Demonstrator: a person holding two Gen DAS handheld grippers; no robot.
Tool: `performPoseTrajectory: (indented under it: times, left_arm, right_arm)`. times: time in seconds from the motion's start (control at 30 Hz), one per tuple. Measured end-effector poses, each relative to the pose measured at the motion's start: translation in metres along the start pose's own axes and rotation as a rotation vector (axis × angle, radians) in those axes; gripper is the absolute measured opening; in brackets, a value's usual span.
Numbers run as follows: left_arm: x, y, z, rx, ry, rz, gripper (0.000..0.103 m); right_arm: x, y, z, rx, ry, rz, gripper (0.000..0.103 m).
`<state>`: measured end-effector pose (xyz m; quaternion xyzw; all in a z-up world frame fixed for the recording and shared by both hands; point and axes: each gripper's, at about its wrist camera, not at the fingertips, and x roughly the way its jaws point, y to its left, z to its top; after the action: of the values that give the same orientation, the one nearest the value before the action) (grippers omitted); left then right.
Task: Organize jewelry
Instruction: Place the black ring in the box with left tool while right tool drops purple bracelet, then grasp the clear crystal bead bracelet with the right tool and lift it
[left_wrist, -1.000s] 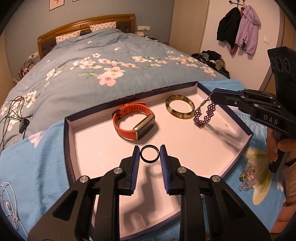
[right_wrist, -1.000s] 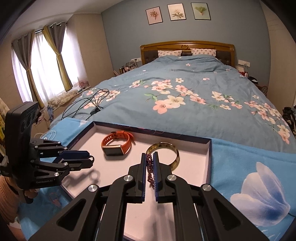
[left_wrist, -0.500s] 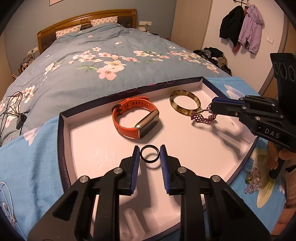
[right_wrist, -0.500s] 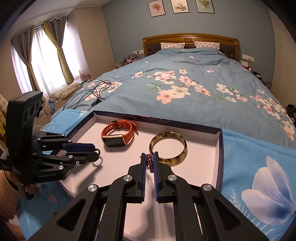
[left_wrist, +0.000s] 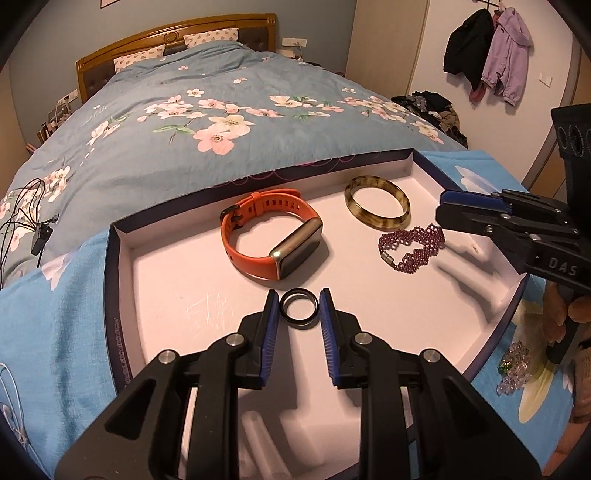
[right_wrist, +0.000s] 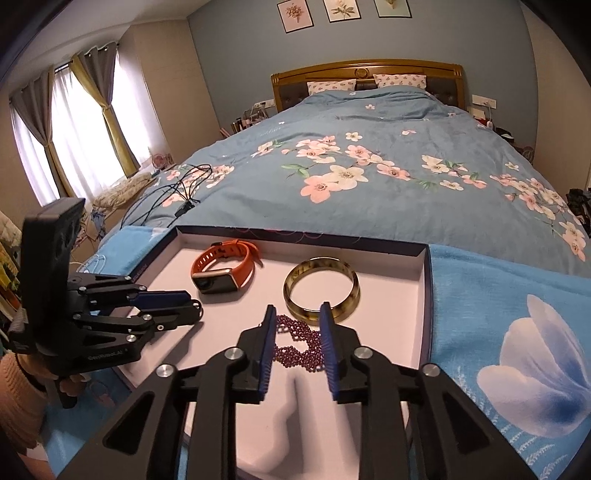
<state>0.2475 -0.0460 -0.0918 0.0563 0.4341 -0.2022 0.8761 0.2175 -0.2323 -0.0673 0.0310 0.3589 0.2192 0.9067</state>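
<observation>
The left gripper (left_wrist: 299, 308) pinches a black ring (left_wrist: 299, 307) between its blue pads, low over the white tray (left_wrist: 177, 288). Just past it lies the orange watch (left_wrist: 271, 238). The right gripper (right_wrist: 297, 328) has just been opening, and the purple bead bracelet (right_wrist: 295, 345) lies loose on the tray between its jaws. The brown bangle (right_wrist: 321, 286) sits right behind.
</observation>
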Motion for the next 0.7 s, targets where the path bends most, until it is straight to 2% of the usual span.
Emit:
performPoseTrajectory:
  times: [0.1,0.23,0.3,0.53,0.57,0.7]
  left_arm:
    - [-0.005,0.000,-0.001,-0.004,-0.014,0.003,0.023]
    - [-0.025,-0.001,-0.002,0.001,-0.072,0.028,0.034]
    - [-0.039,0.000,-0.003,-0.002,-0.105,0.044,0.045]
    - [-0.104,0.004,-0.022,-0.005,-0.226,0.066,0.050]
    - [-0.111,0.004,-0.028,-0.004,-0.235,0.062,0.053]
    - [-0.133,0.002,-0.050,-0.007,-0.248,0.046,0.053]
  right_arm:
    - [-0.005,0.000,-0.001,0.005,-0.005,0.006,0.028]
    - [-0.015,0.001,-0.002,0.010,-0.015,0.016,0.030]
    - [-0.024,0.003,-0.004,0.011,-0.027,0.025,0.034]
    - [-0.066,0.014,-0.020,-0.034,-0.069,0.068,0.036]
    - [-0.071,0.015,-0.023,-0.044,-0.069,0.068,0.036]
    - [-0.086,0.026,-0.040,-0.099,-0.052,0.067,0.036]
